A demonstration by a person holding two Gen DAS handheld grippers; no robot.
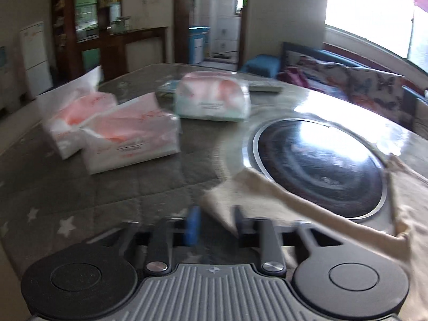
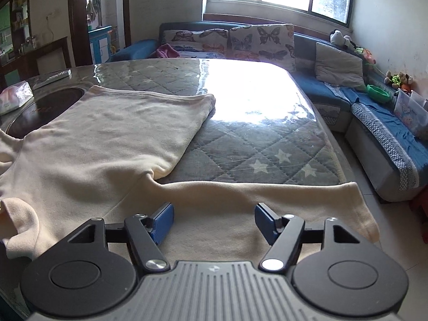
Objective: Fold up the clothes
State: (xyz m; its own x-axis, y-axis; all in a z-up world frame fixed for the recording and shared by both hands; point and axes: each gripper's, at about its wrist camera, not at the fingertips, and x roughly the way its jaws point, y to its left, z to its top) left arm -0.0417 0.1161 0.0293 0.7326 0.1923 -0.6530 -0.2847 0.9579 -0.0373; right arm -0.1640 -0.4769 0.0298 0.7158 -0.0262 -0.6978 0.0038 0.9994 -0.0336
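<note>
The cream sweater (image 2: 107,139) is lying soft and limp, mid-frame on the bench (image 2: 267,139); the sleeve at lower right looks easiest to pinch. Both the right gripper (image 2: 214,222) and the left gripper (image 1: 216,224) are hovering with jaws apart, holding nothing.

tissue packs (image 1: 128,139): dark and red print lines, too blurred to read
grippers, cloth, table: no legible text, as far as the blur allows

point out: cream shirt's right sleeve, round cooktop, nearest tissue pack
right sleeve (image 2: 281,195): right wrist view, mid sleeve.
round cooktop (image 1: 321,165): left wrist view, dark glass centre.
nearest tissue pack (image 1: 133,144): left wrist view, front face.
</note>
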